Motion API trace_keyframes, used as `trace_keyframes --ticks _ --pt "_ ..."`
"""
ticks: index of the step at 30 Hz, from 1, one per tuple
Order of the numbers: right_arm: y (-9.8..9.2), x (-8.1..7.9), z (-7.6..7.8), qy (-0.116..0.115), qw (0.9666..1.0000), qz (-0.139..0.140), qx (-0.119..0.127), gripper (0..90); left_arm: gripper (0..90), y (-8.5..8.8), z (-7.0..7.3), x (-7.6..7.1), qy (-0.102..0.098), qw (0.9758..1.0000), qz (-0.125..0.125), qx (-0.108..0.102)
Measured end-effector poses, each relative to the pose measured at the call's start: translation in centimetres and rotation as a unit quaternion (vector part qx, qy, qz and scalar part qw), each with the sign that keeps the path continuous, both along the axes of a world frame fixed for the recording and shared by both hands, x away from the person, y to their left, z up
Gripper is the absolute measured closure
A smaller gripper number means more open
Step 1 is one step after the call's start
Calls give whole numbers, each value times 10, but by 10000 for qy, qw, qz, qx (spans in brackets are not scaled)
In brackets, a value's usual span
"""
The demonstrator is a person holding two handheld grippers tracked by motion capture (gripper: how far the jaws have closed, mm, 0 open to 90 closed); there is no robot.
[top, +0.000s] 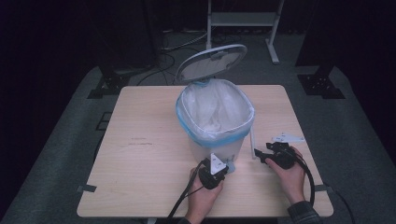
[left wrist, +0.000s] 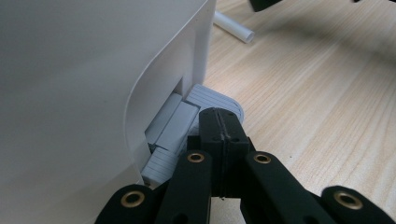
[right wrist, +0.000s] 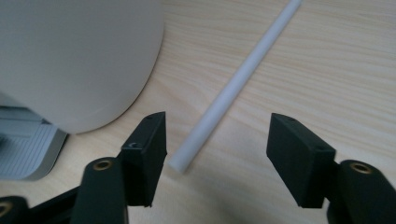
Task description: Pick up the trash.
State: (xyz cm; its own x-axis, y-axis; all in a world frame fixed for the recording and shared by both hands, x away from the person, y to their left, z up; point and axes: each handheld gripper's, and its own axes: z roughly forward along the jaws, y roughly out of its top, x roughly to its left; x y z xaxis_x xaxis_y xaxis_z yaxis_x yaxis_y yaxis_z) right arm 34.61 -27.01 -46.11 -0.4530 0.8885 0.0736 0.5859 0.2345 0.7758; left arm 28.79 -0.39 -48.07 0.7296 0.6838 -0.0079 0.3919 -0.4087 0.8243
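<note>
A white pedal bin [top: 219,148] lined with a blue-rimmed bag stands mid-table, its lid [top: 212,63] raised. My left gripper [top: 227,168] is shut with nothing between its jaws, and its tips [left wrist: 219,122] rest on the grey pedal [left wrist: 217,99] at the bin's foot [left wrist: 93,93]. A thin white tube [top: 252,143] lies on the table right of the bin. My right gripper [top: 258,153] is open. The tube's near end [right wrist: 182,162] lies between the jaws, closer to the left pad, and neither pad touches it. The gripper's midpoint [right wrist: 217,149] is over bare wood.
The wooden table [top: 140,158] has free room to the bin's left and front. The bin's curved wall [right wrist: 79,60] is close on the left of my right gripper. Cables and a white frame stand [top: 243,18] lie beyond the far edge.
</note>
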Motion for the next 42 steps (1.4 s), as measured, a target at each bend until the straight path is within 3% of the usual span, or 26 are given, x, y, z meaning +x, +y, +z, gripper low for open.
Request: trace_keyframes --ticks 5,14,19,27,42 --pt "10 16 -8 27 10000 -3 -39 496 900 0 0 0 2 10000 3 -4" --pt "10 29 -18 72 9999 -149 -32 580 900 0 0 0 4 10000 7 -5" --pt "11 34 -19 113 9998 -90 -168 646 900 0 0 0 4 10000 6 -6" --pt "11 35 -20 126 9996 -132 -235 732 900 0 0 0 -1 10000 7 -19" --pt "0 33 -20 166 9993 -321 -110 788 900 0 0 1 6 10000 6 -27"
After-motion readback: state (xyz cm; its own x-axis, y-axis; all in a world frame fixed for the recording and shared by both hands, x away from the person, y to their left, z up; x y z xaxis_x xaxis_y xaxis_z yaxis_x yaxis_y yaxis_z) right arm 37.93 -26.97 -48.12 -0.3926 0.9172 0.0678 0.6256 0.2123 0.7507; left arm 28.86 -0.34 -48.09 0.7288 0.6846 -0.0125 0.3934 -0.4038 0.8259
